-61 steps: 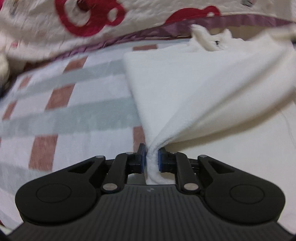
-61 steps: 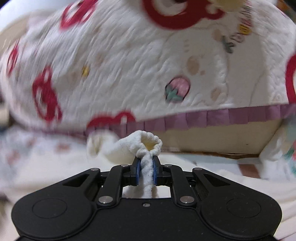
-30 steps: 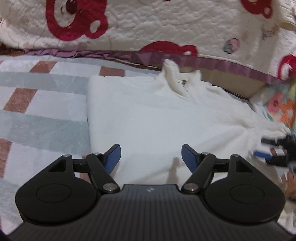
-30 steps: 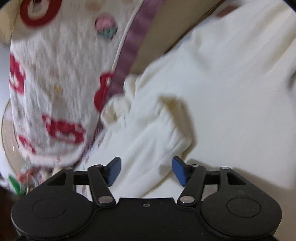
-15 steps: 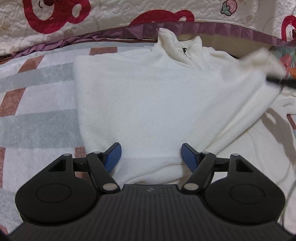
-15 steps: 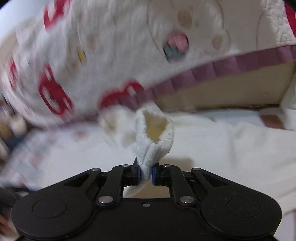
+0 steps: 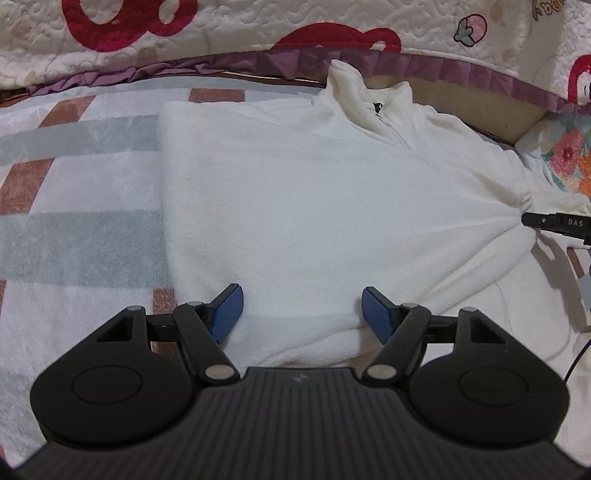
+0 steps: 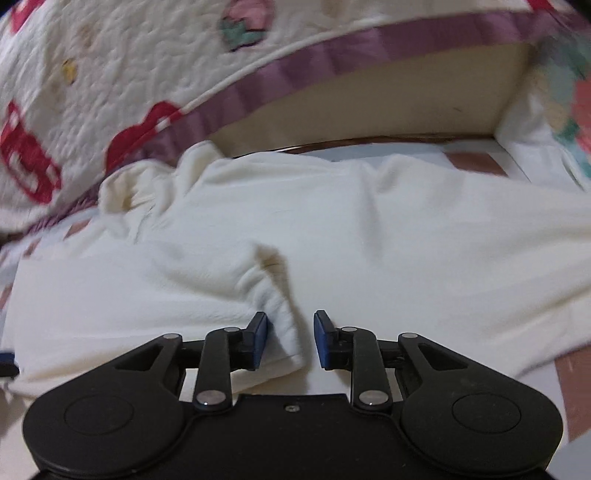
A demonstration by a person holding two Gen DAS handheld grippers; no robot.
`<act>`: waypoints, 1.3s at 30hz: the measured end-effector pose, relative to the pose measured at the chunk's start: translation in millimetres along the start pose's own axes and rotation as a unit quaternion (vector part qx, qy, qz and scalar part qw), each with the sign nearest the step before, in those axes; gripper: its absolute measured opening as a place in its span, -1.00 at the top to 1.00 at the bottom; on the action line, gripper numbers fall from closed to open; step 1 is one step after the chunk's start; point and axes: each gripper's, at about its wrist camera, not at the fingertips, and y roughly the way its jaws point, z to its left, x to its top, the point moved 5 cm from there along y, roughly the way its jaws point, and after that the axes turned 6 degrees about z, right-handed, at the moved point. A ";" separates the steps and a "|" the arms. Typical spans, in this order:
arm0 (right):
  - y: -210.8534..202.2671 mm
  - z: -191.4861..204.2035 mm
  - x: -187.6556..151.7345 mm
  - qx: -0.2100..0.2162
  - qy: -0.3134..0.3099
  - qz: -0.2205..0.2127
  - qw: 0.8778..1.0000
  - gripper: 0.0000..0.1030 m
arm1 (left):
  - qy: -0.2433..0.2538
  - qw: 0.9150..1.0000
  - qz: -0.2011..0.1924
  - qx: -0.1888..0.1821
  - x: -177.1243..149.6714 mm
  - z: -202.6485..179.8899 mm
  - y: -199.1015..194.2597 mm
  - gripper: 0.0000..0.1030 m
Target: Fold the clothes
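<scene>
A white fleece sweater (image 7: 314, 206) lies flat on the bed, its zip collar (image 7: 369, 99) at the far end. Its left side is folded in to a straight edge. My left gripper (image 7: 302, 314) stands open just above the near edge of the sweater, holding nothing. In the left wrist view my right gripper (image 7: 528, 220) comes in from the right, at the gathered sleeve end. In the right wrist view my right gripper (image 8: 290, 325) is open. The sleeve cuff (image 8: 280, 306) lies loose between its jaws, against the left finger, on the sweater body (image 8: 369, 229).
A striped blanket (image 7: 74, 229) in grey, white and brown covers the bed to the left. A quilt with red bear prints (image 7: 221, 22) and a purple frill (image 7: 258, 61) hangs along the far side. Floral fabric (image 7: 569, 158) sits at the right, and a thin cable (image 7: 576, 354) runs below it.
The right gripper, shut on the lifted cuff half a second ago, has lowered the sleeve onto the sweater and opened. The left gripper, shut on fabric two seconds ago, stays open.
</scene>
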 end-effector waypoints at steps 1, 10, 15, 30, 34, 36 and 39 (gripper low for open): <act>0.4 -3.3 0.0 0.007 0.010 0.000 1.000 0.43 | 0.004 1.000 0.000 0.002 -0.5 -0.8 0.1 -0.38; -20.8 -15.0 3.5 -0.021 0.028 -0.048 0.998 0.12 | 0.052 0.996 -0.021 0.067 -2.8 -11.5 2.3 -0.38; -53.5 -79.5 7.2 -0.056 0.111 -0.063 0.990 0.12 | 0.093 0.988 -0.034 0.122 -4.3 -21.5 0.5 -0.44; -109.0 -252.8 -67.0 -0.052 0.279 -0.084 0.955 -0.01 | 0.133 0.990 -0.036 -0.010 46.5 -184.0 2.5 -0.56; -107.3 -263.2 -81.6 -0.055 0.293 -0.092 0.950 -0.01 | 0.172 0.983 -0.029 -0.047 49.1 -248.0 33.4 -0.56; -109.7 -276.0 -84.2 -0.062 0.312 -0.104 0.942 -0.02 | 0.192 0.979 -0.025 -0.066 50.3 -280.0 48.7 -0.54; -118.5 -303.2 -79.8 -0.086 0.332 -0.135 0.929 -0.06 | 0.221 0.971 -0.019 -0.093 51.9 -327.8 71.5 -0.51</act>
